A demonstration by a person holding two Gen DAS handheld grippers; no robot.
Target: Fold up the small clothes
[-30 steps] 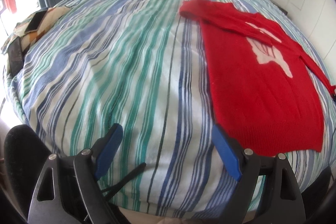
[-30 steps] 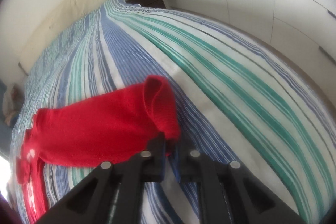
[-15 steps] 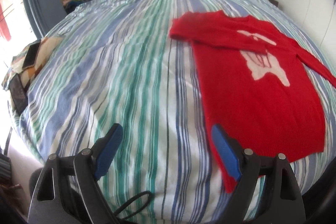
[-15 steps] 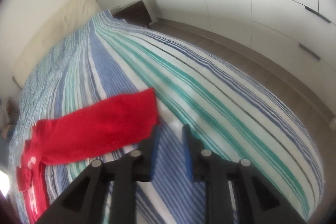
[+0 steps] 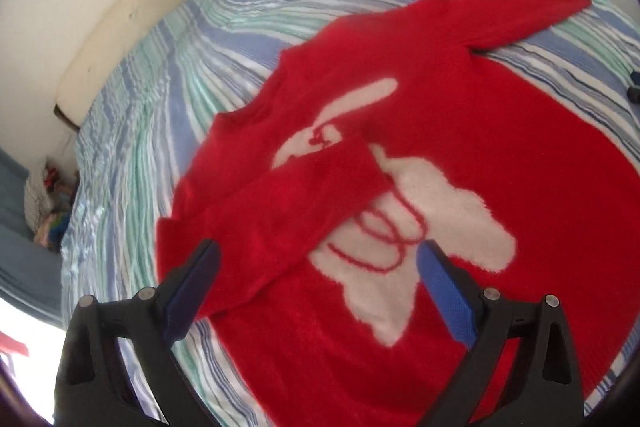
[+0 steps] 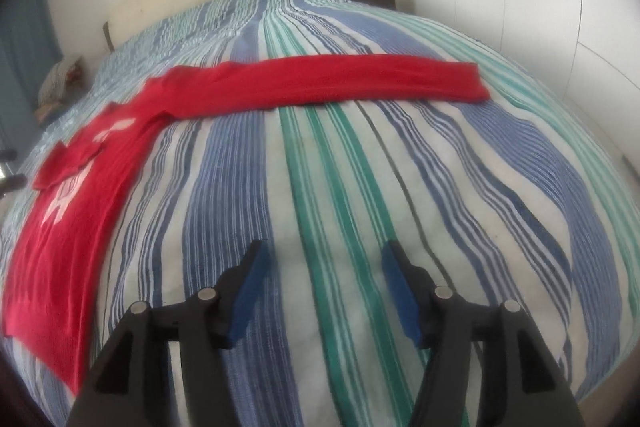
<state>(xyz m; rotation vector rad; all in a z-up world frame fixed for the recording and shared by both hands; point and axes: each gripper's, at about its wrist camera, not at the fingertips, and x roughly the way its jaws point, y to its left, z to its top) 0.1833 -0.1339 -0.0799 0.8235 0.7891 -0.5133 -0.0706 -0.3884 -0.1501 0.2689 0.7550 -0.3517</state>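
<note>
My left claw [image 5: 318, 283] hangs over the red sweater [image 5: 460, 131] with its jaws spread wide, having just opened a little further, nothing between them. My right claw [image 6: 322, 291] has just been opening too and stands apart over bare striped bedspread [image 6: 360, 187], empty. The sweater lies flat on the bed, one sleeve [image 5: 280, 203] folded across the white chest motif, the other sleeve [image 6: 340, 79] stretched straight out sideways. I judge the knit soft, light and floppy, likely to sag and stretch if lifted by one point. I would pinch the outstretched sleeve at its cuff [image 6: 468, 81], where the ribbing gives firmer purchase
</note>
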